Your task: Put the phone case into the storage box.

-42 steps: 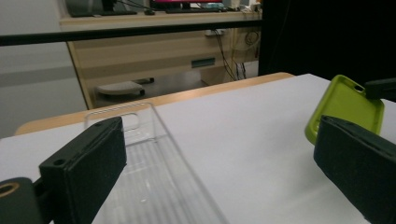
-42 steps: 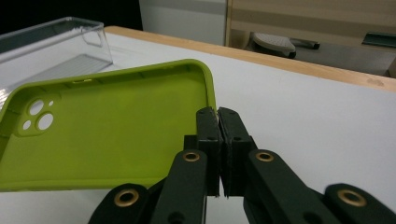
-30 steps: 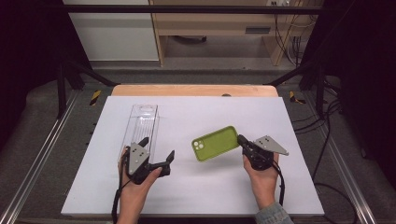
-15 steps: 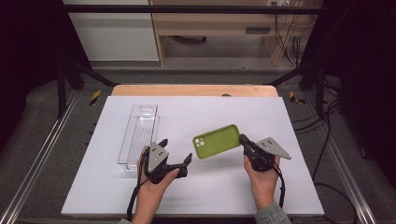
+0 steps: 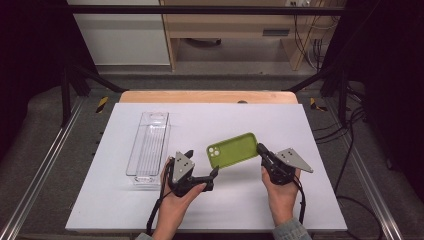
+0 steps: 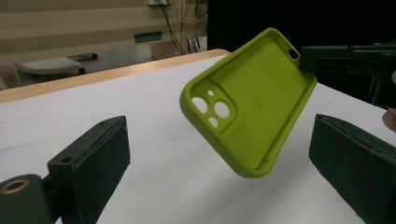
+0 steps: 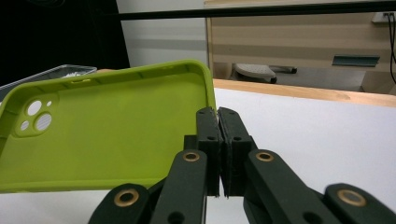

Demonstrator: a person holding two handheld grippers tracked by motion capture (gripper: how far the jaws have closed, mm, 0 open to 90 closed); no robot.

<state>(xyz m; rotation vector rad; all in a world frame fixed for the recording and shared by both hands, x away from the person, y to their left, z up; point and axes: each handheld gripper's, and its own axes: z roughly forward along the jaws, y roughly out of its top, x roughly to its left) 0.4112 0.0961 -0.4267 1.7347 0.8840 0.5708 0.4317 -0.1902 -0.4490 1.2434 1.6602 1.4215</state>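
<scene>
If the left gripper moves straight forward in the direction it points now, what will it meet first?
Most likely the green phone case, held up off the table by the right gripper. The left gripper has open jaws, and the case's lower end lies between and ahead of them, though depth is uncertain.

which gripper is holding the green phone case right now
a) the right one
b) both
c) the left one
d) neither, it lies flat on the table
a: the right gripper has its jaws pinched on the edge of the green phone case, lifting it off the table, while the left gripper stands open with its pads apart from the case.
</scene>
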